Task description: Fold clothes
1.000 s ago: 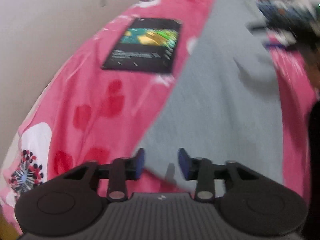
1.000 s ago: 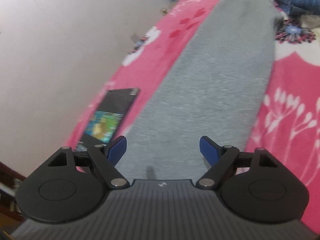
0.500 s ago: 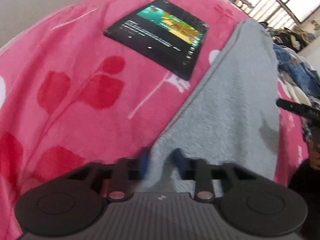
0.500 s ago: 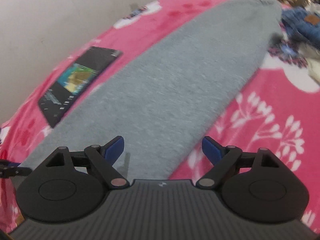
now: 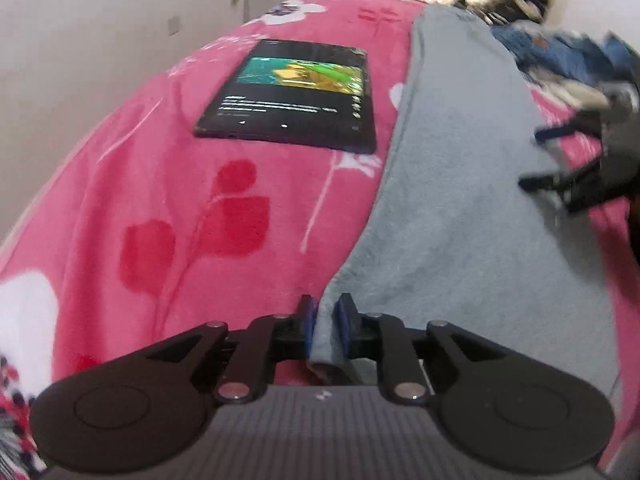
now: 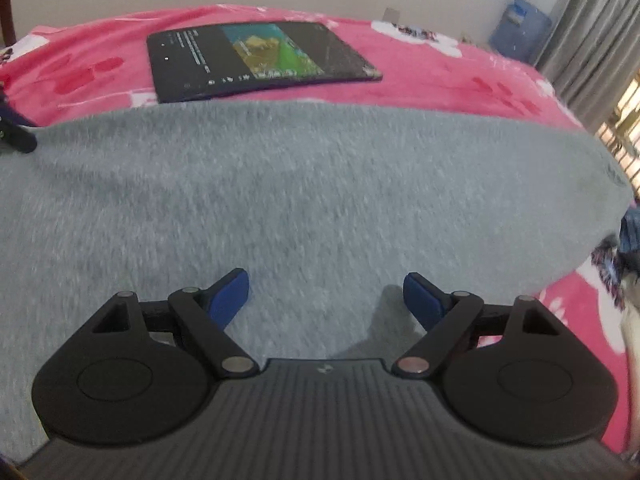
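Note:
A long grey fleece garment (image 5: 460, 200) lies flat on a pink flowered blanket (image 5: 160, 200). My left gripper (image 5: 325, 328) is at the garment's near left edge. A fold of the grey cloth is pinched between its blue pads while the jaws are opening slightly. In the right wrist view the grey garment (image 6: 300, 184) stretches across the frame. My right gripper (image 6: 326, 296) hovers over its near side, open, with nothing between the fingers. The right gripper (image 5: 532, 158) also shows blurred at the right of the left wrist view, above the garment's far side.
A lit tablet (image 5: 292, 92) (image 6: 256, 58) lies on the blanket (image 6: 460, 76) just beyond the garment's edge. A pile of blue and mixed clothes (image 5: 560, 56) sits past the garment. A wall, a blue container (image 6: 520, 28) and a grey curtain (image 6: 592, 20) border the bed.
My left gripper dropped to the garment's edge and closed on a fold of it. My right gripper rolled and swung sideways, now facing across the garment toward the tablet, still open.

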Available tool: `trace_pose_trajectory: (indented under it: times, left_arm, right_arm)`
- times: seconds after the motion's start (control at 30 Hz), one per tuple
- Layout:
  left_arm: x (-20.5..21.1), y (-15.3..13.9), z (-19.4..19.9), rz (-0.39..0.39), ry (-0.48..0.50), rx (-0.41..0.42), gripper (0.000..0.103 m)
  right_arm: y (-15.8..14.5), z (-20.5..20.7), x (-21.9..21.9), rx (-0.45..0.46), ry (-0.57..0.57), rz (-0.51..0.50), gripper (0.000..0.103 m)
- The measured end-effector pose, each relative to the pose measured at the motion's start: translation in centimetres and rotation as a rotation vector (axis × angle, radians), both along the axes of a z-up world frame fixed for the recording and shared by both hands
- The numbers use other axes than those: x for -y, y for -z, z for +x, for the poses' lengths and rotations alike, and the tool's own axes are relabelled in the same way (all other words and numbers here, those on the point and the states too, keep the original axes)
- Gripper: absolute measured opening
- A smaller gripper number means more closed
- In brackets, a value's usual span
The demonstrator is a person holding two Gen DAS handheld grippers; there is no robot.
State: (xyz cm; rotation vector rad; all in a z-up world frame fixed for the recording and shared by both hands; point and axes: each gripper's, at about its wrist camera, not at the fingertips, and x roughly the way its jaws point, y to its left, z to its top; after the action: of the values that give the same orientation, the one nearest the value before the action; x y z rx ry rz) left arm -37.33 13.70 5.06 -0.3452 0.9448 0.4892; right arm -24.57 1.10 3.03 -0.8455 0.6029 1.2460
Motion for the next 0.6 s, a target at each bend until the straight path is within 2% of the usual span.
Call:
trace_pose_trajectory:
  times: [0.07,0.13,0.2,0.27,0.33,0.4,0.53,0.6]
  left_arm:
    - [0.0,-0.1,-0.3,-0.001,-0.002,0.011,0.02]
    - [-0.1,-0.8,-0.6,-0.014,-0.027,0.01,0.027]
    - [-0.2,-1.9,-0.9,-0.051,-0.07,0.025,0.02]
    - [0.7,-3.4,-0.7,0.002,-0.035,0.062,0.018]
    - [2.0,-4.8,0.6,0.101,0.046,0.104,0.018]
    - [2.7,-5.2,2.7,0.131,0.118,0.164,0.018]
    - [3.9,-3.3,8.6,0.067,0.266,0.246,0.026]
    - [4.6,-1.0,10.9,0.006,0.32,0.2,0.026]
  right_arm:
    - [-0.4,0.2,-0.1,-0.016,0.014,0.0,0.083]
    - [-0.7,1.1,-0.1,-0.096,0.079,0.033,0.081]
    - [-1.3,2.8,0.1,-0.197,0.186,0.091,0.081]
    - [-2.3,4.6,0.1,-0.25,0.272,0.159,0.082]
    - [-3.1,5.8,-0.7,-0.227,0.321,0.218,0.082]
    - [-3.8,6.5,-2.1,-0.176,0.333,0.269,0.083]
    - [-3.7,6.4,-5.4,-0.07,0.249,0.32,0.083]
    - [-2.6,6.1,-6.4,-0.036,0.205,0.31,0.083]
